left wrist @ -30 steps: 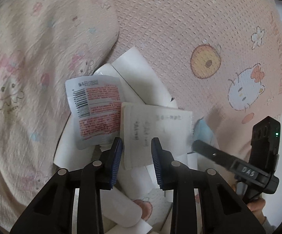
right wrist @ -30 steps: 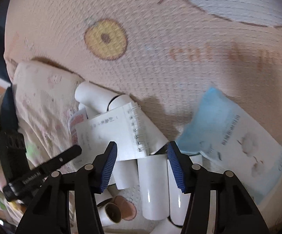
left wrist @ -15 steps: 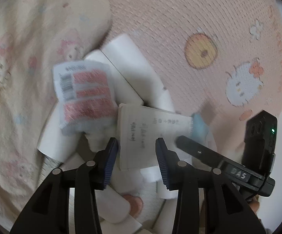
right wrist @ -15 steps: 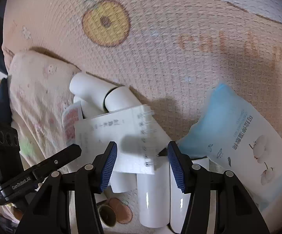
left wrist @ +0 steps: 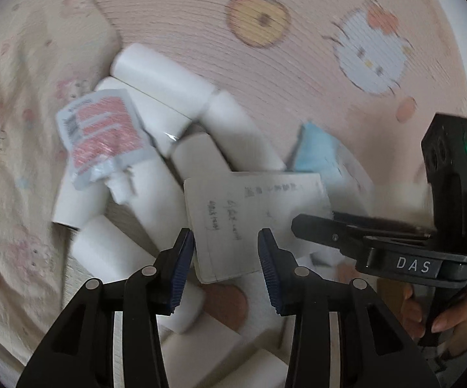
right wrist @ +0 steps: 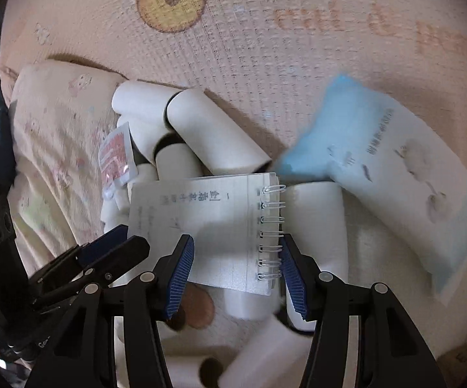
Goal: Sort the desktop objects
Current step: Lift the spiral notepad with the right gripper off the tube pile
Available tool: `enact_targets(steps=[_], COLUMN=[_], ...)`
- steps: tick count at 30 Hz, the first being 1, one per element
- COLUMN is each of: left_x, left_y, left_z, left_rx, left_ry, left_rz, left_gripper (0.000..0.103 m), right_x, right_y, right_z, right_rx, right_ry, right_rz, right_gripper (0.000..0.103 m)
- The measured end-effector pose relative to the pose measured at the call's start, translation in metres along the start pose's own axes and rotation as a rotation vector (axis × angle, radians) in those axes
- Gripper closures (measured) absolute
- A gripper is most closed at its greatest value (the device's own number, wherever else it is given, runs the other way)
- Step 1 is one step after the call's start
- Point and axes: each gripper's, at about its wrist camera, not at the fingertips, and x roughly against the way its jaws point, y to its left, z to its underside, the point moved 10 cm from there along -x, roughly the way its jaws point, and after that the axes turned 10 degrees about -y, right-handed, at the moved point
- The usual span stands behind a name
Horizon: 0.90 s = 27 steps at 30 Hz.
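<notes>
Lying on top of a heap of white paper rolls [right wrist: 220,135], the small white spiral-bound notepad [right wrist: 207,226] with handwriting on its page sits between the two blue-padded fingers of the right gripper [right wrist: 235,274]. The wire spiral is just beside the right-hand pad, and the left-hand pad stands clear of the paper, so the jaws are apart and not pressing on it. In the left wrist view the same notepad [left wrist: 249,220] lies just ahead of the left gripper [left wrist: 226,271], whose jaws are spread wide with nothing clamped; only the near edge of the pad reaches between the tips. A red-and-white printed sachet [left wrist: 104,135] rests on the rolls to the left of the notepad. A light blue and white soft packet [right wrist: 395,177] lies to the right, its corner touching the rolls. Everything rests on a pink woven mat [right wrist: 266,48] printed with cartoon figures, beside a cream patterned cloth [left wrist: 16,129]. No container is visible. A hand [left wrist: 440,313] grips the right gripper's handle.
</notes>
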Motion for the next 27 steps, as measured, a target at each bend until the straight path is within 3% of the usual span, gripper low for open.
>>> enact_targets(steps=[6,10,15,20,25,27], left_x=[-0.005,0.002,0.004,0.010,0.003,0.003], left_y=[-0.024,-0.037,-0.056,-0.050,-0.044,-0.042], left_z=[0.032,0.052,0.069,0.079,0.080,0.079], left_rx=[0.019,-0.057,-0.155,-0.195,-0.141,-0.106], left_ry=[0.067,0.091,0.122,0.125,0.148,0.150], left_rz=[0.093,0.109,0.115,0.113,0.119,0.136], left_gripper=[0.059,0.059,0.059,0.059,0.059,0.059], right_x=[0.021,0.038,0.054,0.058,0.055,0.053], right_y=[-0.019,-0.047,-0.065,-0.059,-0.053,-0.053], right_z=[0.020,0.041,0.063,0.079,0.089,0.090], right_rx=[-0.021,-0.071,-0.165,-0.160,-0.204,-0.202], right_ry=[-0.007,0.005,-0.041,-0.079,-0.098,-0.099], right_rz=[0.098,0.141,0.124,0.101,0.000,0.009], right_gripper=[0.051,0.051,0.051,0.051,0.051,0.051])
